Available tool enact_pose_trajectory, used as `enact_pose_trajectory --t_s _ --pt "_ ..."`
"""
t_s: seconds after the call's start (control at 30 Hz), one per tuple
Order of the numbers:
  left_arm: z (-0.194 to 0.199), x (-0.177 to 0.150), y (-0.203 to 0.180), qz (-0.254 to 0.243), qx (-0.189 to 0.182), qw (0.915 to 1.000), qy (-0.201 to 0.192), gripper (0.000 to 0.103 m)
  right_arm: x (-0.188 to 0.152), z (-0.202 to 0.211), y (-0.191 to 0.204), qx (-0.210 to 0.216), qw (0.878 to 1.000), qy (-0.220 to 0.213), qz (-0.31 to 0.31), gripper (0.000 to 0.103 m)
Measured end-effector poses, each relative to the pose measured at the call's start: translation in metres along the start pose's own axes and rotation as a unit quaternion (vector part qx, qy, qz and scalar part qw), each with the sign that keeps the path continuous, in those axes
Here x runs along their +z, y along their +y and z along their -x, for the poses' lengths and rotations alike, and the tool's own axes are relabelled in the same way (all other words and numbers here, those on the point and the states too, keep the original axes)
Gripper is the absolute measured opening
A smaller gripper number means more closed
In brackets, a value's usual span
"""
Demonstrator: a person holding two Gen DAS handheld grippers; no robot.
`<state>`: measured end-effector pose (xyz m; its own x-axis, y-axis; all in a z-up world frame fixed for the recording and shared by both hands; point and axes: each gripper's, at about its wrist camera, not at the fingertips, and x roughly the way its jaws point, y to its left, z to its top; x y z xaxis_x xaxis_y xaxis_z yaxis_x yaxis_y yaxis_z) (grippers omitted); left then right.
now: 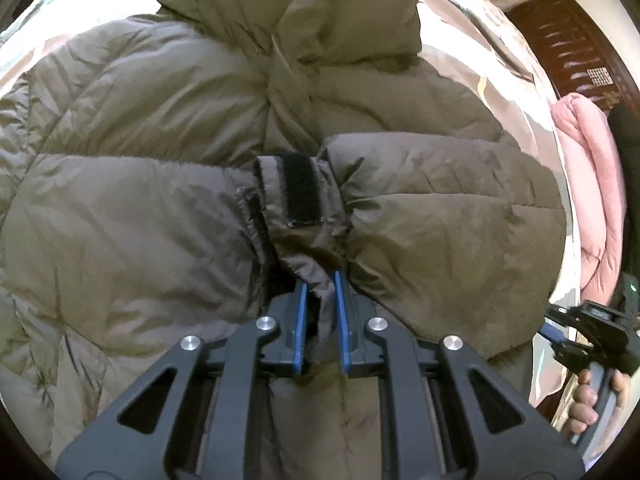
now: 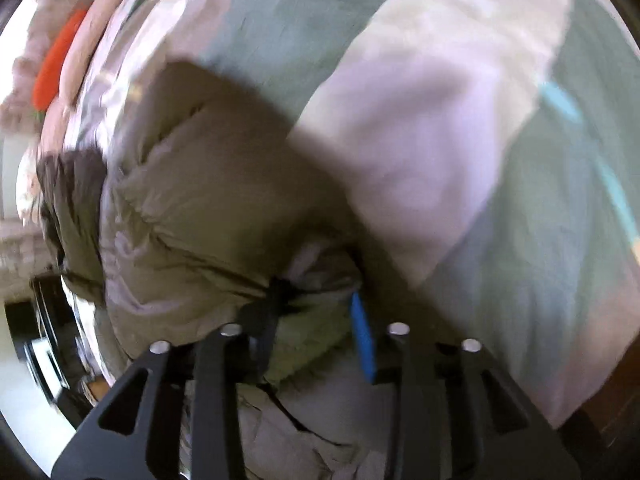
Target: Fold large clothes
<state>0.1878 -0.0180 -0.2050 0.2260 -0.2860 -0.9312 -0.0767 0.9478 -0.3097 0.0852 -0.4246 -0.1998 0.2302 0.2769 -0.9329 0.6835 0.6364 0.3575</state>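
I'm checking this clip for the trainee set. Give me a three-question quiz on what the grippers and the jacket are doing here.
1. True or false: the left gripper has a fold of the olive puffer jacket between its blue pads.
2. Which strip lies on the sleeve cuff just ahead of the left gripper? A) red zipper B) black hook-and-loop strip C) white label
3. Fill in: in the left wrist view, the folded fabric at the right edge, beyond the jacket, is ____ in colour.

Key: 1 true. 2 B, the black hook-and-loop strip. 3 pink, the pink bedding.
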Motion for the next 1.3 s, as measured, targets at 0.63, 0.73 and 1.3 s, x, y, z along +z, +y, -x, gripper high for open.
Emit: enact_pose_trajectory --t_s 0.63,0.73,1.3 --pt "0.004 0.018 0.012 0.039 0.031 0.9974 -0.053 0.015 -0.051 -0.034 0.11 -0.099 0.959 -0.071 0.257 0.052" --pt "0.033 0.023 0.011 0.047 0.023 0.9927 -0.109 0.015 -0.058 -0.008 0.122 -0.086 0.942 -0.144 0.29 0.072" --pt "0.058 0.01 -0.008 -0.003 0.05 0.9916 -0.119 0.073 -0.07 -0.033 0.109 -0.15 0.929 -0.083 0.327 0.076"
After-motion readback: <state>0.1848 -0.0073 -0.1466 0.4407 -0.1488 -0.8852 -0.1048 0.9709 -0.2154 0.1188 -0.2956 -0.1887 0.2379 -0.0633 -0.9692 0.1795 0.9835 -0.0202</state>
